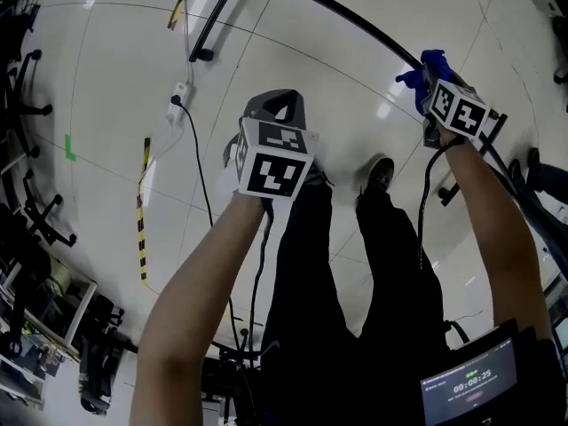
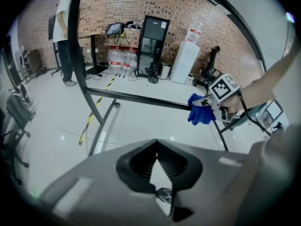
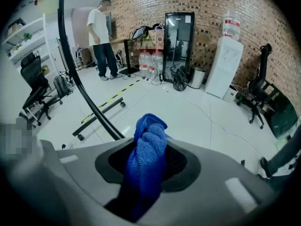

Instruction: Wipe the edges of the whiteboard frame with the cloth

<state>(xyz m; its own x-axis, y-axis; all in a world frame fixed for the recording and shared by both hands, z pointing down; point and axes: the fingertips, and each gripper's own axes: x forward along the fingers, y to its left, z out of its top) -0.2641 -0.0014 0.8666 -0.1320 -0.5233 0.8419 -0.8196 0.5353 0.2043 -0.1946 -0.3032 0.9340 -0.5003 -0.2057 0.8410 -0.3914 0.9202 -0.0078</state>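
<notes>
Blue terry cloth [image 3: 149,140], bunched and standing up between the jaws of the right tool [image 3: 146,173], which are set fairly wide and clamp it. In the head view the cloth lies at the far right, against or just beside a black bar of the whiteboard frame [image 1: 355,20]; contact cannot be resolved. Left tool [image 2: 159,171]: jaws together, nothing between them, held over the floor left of the person's legs, apart from the bar. Progress, as judged: wiping appears under way along one bar; no wiped stretch can be told from an unwiped one, so the other edges presumably remain. Containers: large water bottles [image 2: 123,58] on the floor by the far brick wall, fill unclear; an inverted bottle [image 3: 228,25] atop the white dispenser [image 3: 225,67]; a dark bin [image 3: 198,77] beside it, contents hidden.
</notes>
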